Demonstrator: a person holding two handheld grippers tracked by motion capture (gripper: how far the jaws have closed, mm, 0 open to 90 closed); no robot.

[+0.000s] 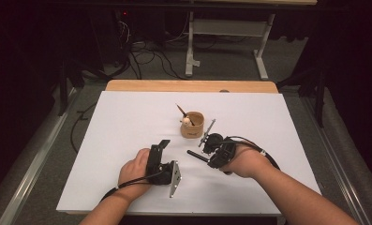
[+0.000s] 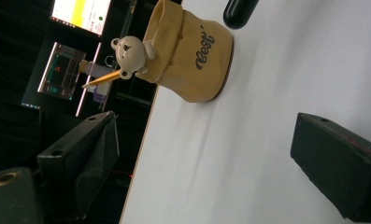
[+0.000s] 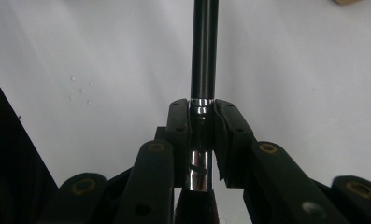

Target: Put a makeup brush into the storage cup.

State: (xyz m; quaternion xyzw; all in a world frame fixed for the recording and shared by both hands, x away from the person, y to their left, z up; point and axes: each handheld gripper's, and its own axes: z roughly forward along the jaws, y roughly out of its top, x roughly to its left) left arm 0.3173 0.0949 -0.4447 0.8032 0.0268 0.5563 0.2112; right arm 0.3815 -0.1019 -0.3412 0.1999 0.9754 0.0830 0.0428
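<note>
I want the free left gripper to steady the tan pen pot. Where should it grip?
Probably across the tan pot's bulging lower body, coming in level from the left gripper's side: the bear-topped pencil leans out of its mouth, and the black pen lies near its right.

A white sheet [image 1: 127, 140] covers the counter [image 1: 188, 86], whose bare wooden strip shows along the far edge. Beyond that edge, a white metal frame [image 1: 263, 51] stands on grey floor amid tangled black cables [image 1: 146, 58]. Lit monitors [image 2: 80, 14] glow off the counter's side.
</note>
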